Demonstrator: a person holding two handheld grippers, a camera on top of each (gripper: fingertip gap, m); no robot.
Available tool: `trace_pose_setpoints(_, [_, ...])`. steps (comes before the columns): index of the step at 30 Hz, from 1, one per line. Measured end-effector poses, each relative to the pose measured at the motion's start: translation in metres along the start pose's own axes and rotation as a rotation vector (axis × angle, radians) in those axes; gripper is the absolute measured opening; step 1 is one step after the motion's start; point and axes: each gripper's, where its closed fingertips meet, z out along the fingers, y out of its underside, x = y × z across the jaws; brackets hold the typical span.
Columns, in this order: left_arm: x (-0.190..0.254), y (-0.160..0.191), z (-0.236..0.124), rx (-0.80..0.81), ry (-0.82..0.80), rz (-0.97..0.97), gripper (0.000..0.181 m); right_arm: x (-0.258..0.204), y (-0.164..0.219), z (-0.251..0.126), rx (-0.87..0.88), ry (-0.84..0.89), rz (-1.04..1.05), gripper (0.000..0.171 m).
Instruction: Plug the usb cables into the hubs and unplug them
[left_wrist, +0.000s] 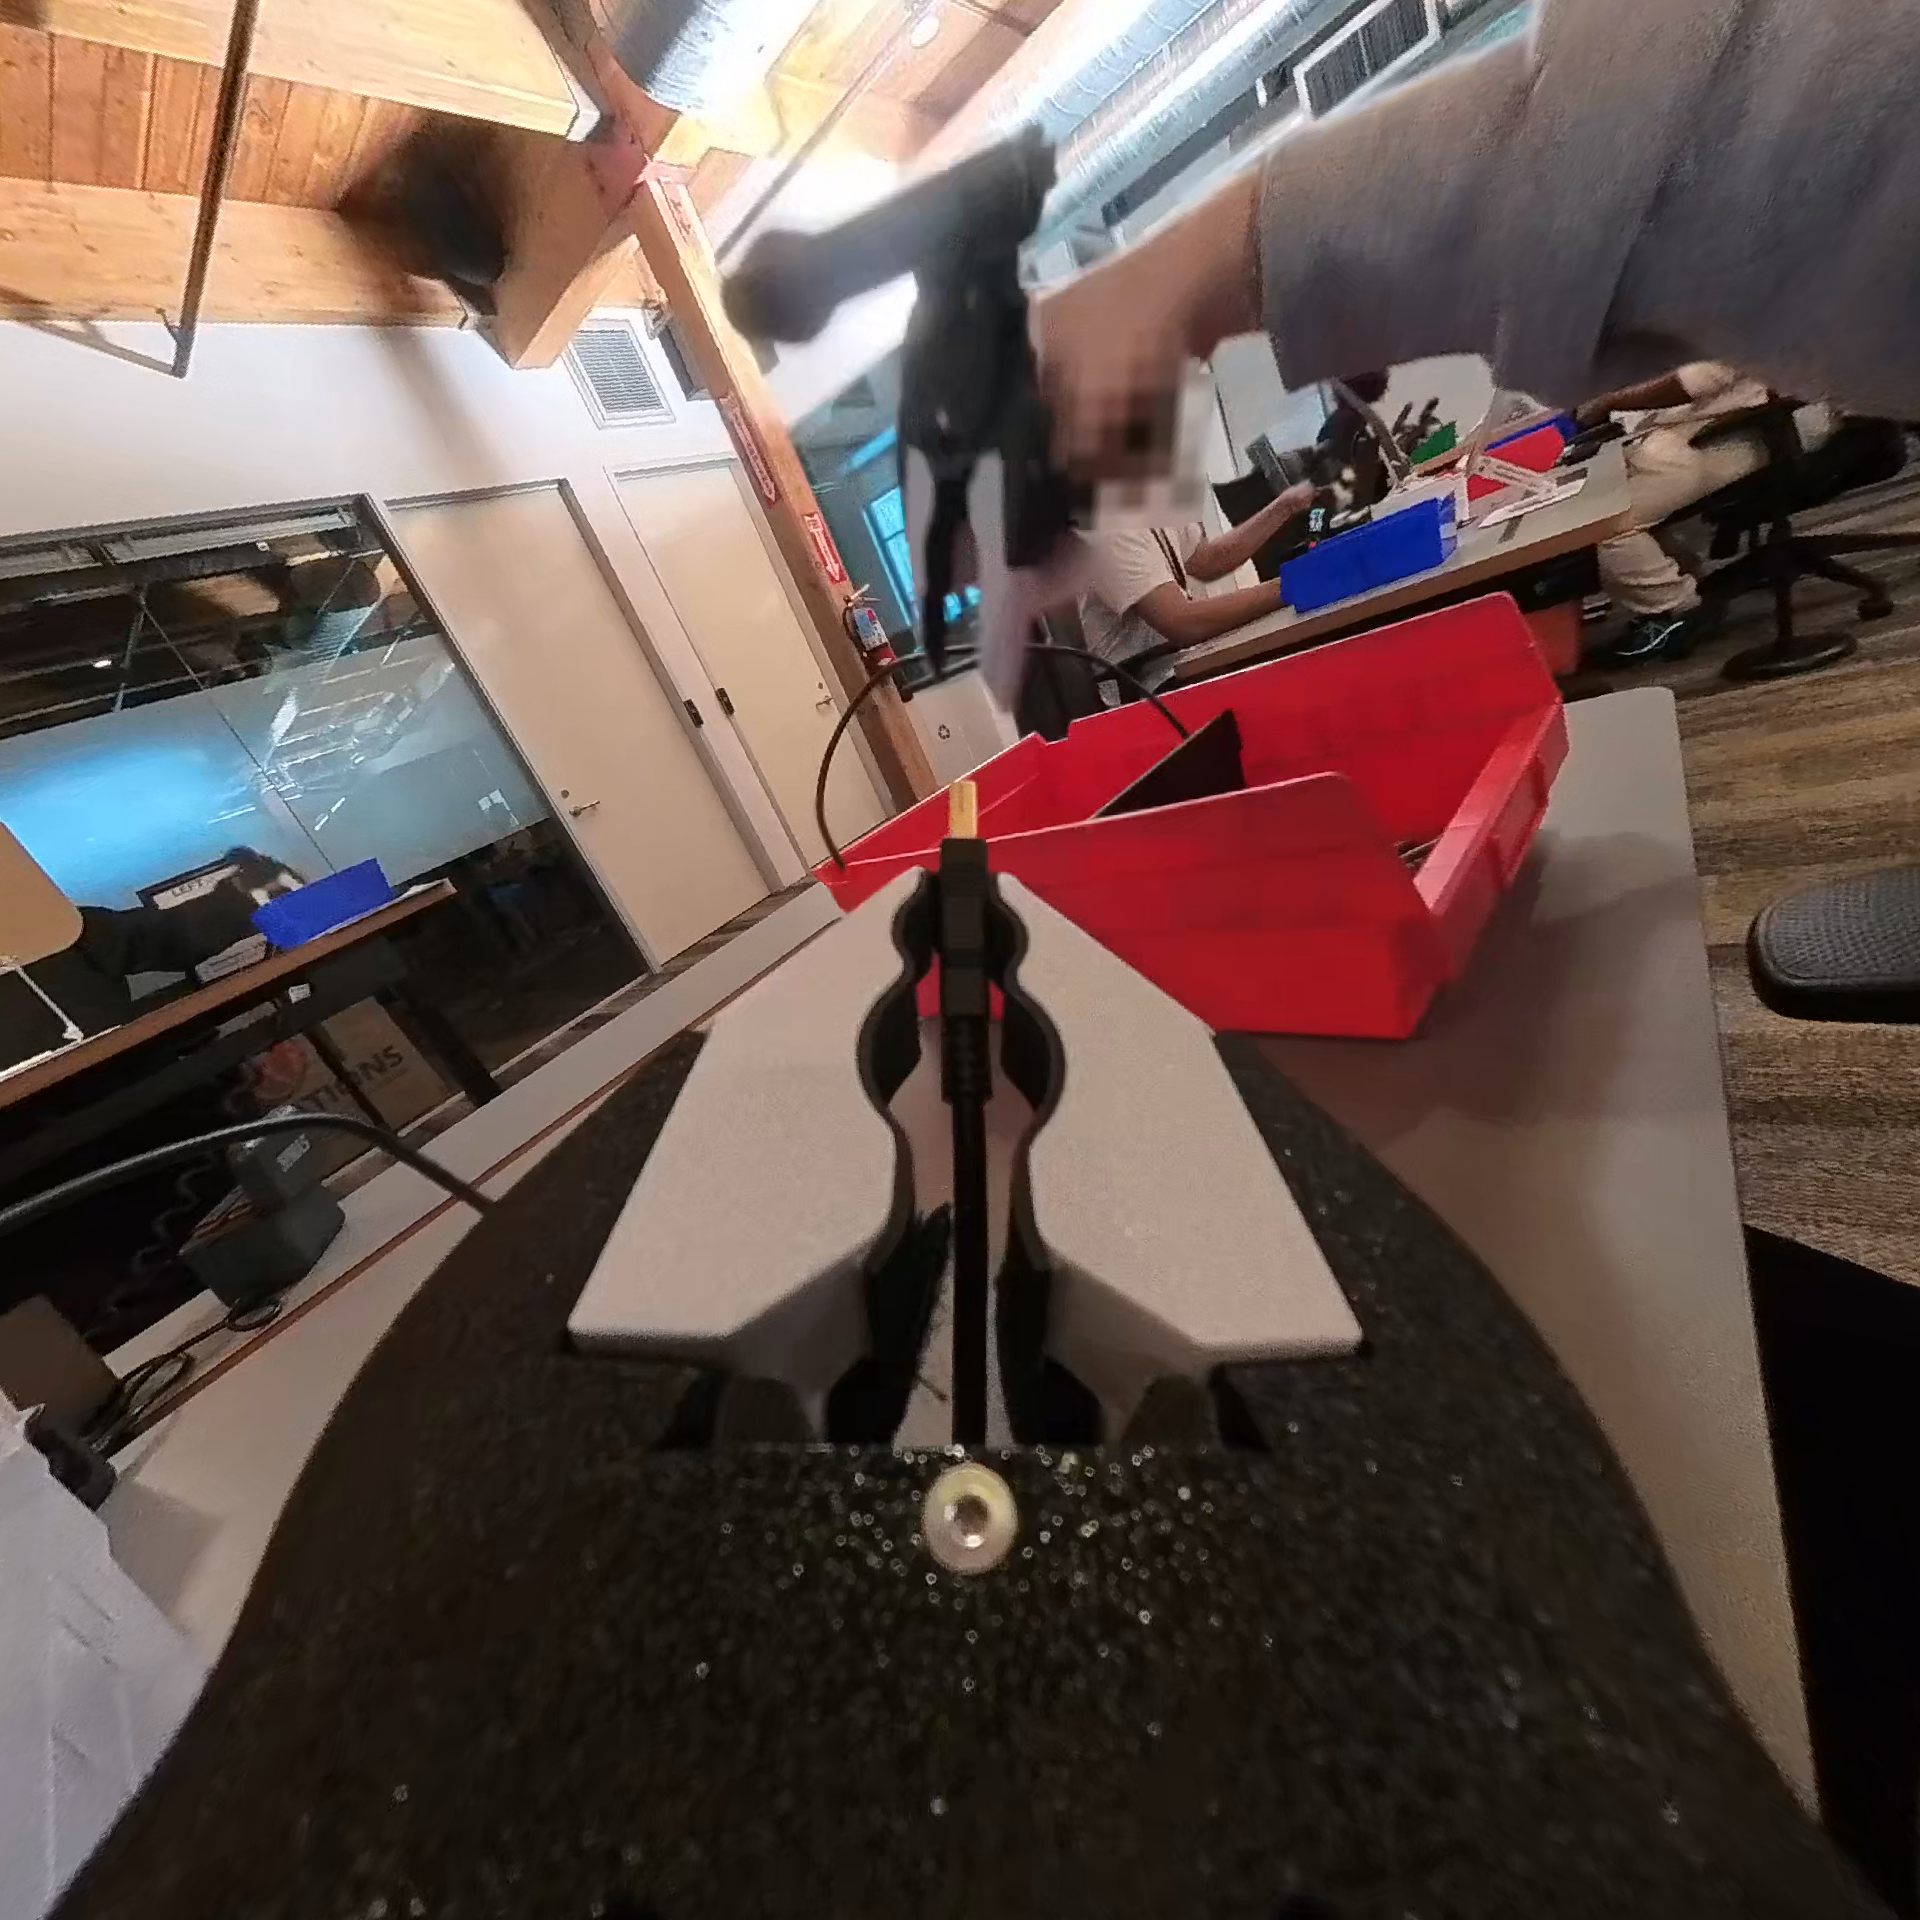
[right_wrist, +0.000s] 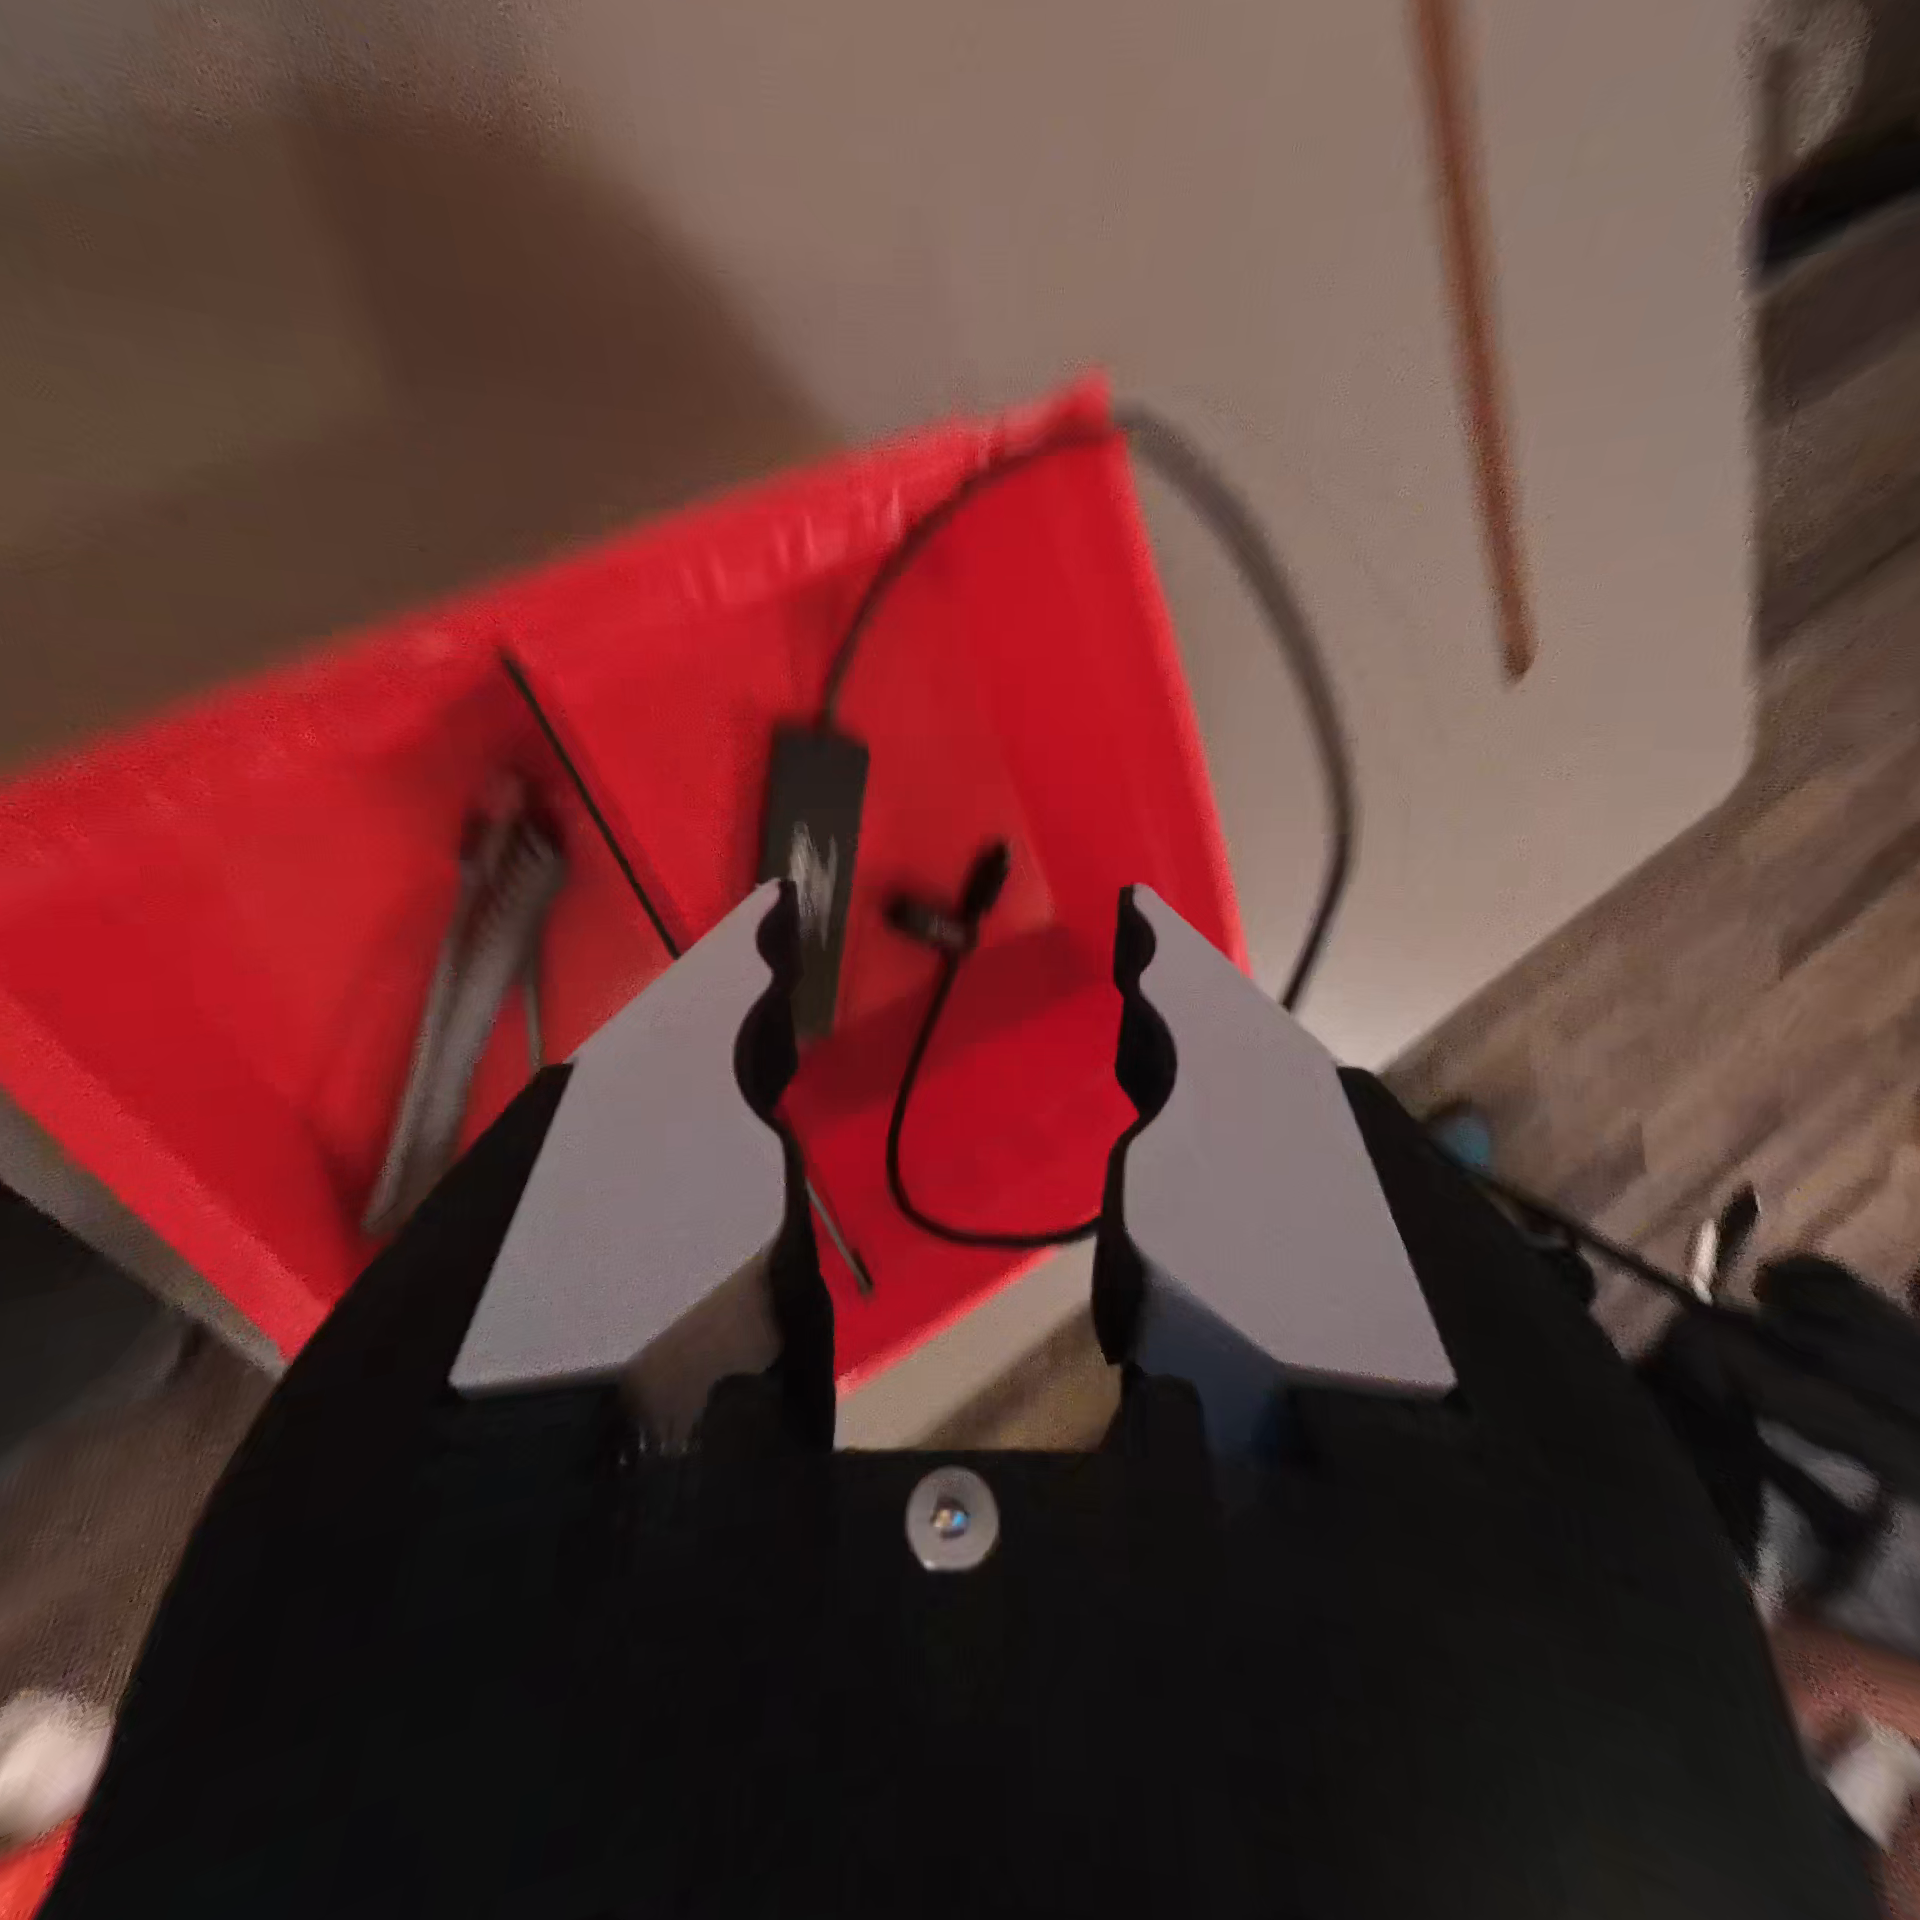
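My left gripper is shut on a black USB cable plug, whose gold metal tip sticks out past the fingertips, pointing towards the red bin. The cable runs back between the fingers. My right gripper is open and empty, held above the red bin and looking down into it. A black USB hub lies in the bin's right compartment, with its cable running out over the far rim. A short black cable with plugs lies beside the hub. In the left wrist view the right gripper shows blurred above the bin.
A thin black divider splits the bin; grey metal pliers-like tools lie in the left compartment. The bin sits on a grey table. Other desks with blue bins, seated people and a chair stand beyond. About 25 cm separates my left fingertips from my right. Between my right fingertips and the black USB hub there is roughly 11 cm.
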Motion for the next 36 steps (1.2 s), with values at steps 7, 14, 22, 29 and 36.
trace_pose_setpoints(7, [0.012, 0.005, 0.004, -0.039, 0.028, 0.082, 0.007, -0.075, -0.177, -0.046, 0.545, -0.026, -0.199, 0.069])
trace_pose_setpoints(14, [0.027, 0.009, 0.007, -0.065, 0.091, 0.135, 0.006, -0.147, -0.301, 0.009, 0.511, 0.142, -0.665, 0.075])
trace_pose_setpoints(22, [0.033, 0.006, 0.006, -0.052, 0.113, 0.156, 0.006, -0.133, -0.345, 0.029, 0.452, 0.405, -0.748, 0.002])
trace_pose_setpoints(29, [0.031, 0.001, 0.005, -0.025, 0.091, 0.18, 0.006, -0.06, -0.314, -0.102, 0.751, 0.521, -0.315, 0.001])
trace_pose_setpoints(36, [0.026, -0.001, 0.004, -0.015, 0.049, 0.208, 0.007, -0.02, -0.25, -0.217, 0.935, 0.576, -0.073, 0.001])
